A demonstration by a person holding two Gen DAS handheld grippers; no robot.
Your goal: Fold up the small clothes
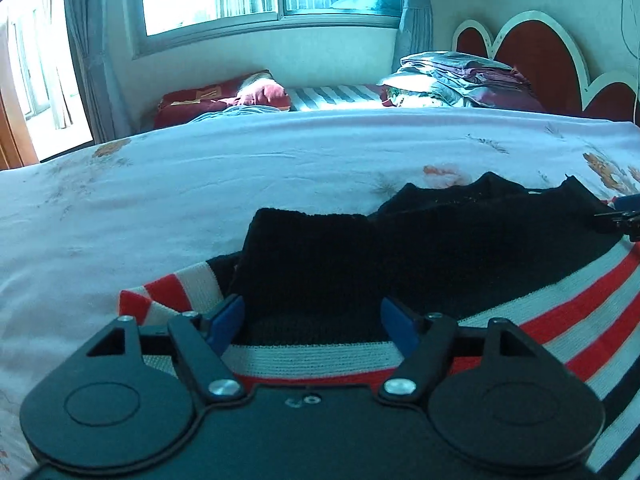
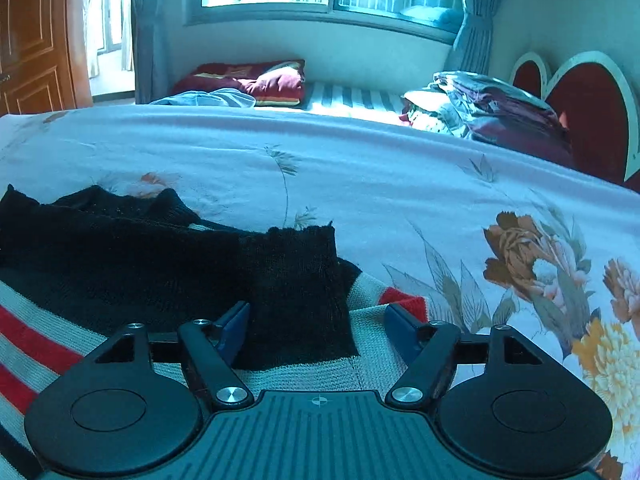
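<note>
A small knit sweater (image 1: pixel 400 256), black on top with white, red and dark stripes below, lies flat on the bed; it also shows in the right wrist view (image 2: pixel 120 264). Both black sleeves are folded in over the body: one (image 1: pixel 304 264) lies ahead of my left gripper (image 1: pixel 312 322), the other (image 2: pixel 296 292) ahead of my right gripper (image 2: pixel 316 326). Both grippers are open and empty, low over the striped hem. The right gripper's tip (image 1: pixel 620 220) shows at the left wrist view's right edge.
The bed sheet (image 2: pixel 360 184) is pale with floral prints. A pile of folded bedding (image 1: pixel 460 80) and a dark red pillow (image 1: pixel 224 98) sit at the far side under the window. A red heart-shaped headboard (image 2: pixel 580 104) stands at the right.
</note>
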